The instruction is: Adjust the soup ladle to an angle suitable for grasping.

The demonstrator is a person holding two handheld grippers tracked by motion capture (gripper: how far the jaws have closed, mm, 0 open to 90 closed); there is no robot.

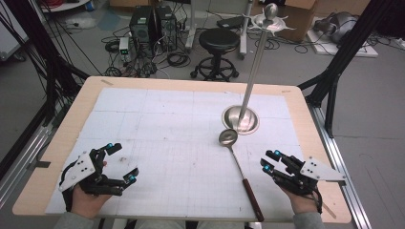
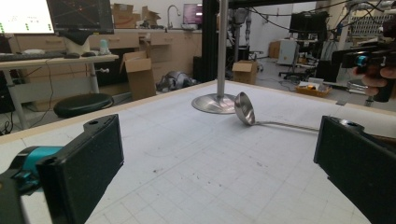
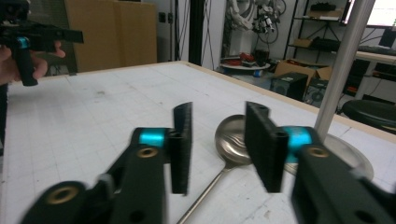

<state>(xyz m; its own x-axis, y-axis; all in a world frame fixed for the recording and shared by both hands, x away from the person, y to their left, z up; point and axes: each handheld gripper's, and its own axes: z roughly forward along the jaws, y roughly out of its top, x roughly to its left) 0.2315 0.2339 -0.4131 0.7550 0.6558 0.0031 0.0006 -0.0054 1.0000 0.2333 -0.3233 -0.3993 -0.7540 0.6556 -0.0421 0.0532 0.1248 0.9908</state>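
Ladle [image 1: 239, 164] lies flat on the white gridded mat [image 1: 157, 129], a little to the right of the table's middle, between my two grippers and nearer to my right one. Its long axis runs from far to near with a slight slant: the bowl [image 1: 228, 137] points away from me and a touch to the left, and the dark handle end [image 1: 253, 202] points back toward my edge of the table, angled to the right. The bowl rests just beside the round steel base [image 1: 241, 119] of the upright stand [image 1: 255, 67]; whether they touch I cannot tell.

My right gripper [image 1: 267, 160] hangs near the handle's right side, apart from it, aimed left and away toward the bowl. From the right gripper view its fingers [image 3: 182, 140] stand partly parted with nothing between them, and the bowl [image 3: 232, 140] shows through the gap, farther off.

My left gripper [image 1: 120, 162] sits well apart from the ladle at the mat's near left. Its fingers [image 2: 88, 163] are spread wide and pinch nothing; in the left gripper view the ladle [image 2: 254, 116] lies across the mat beyond them, bowl beside the stand base [image 2: 215, 102].
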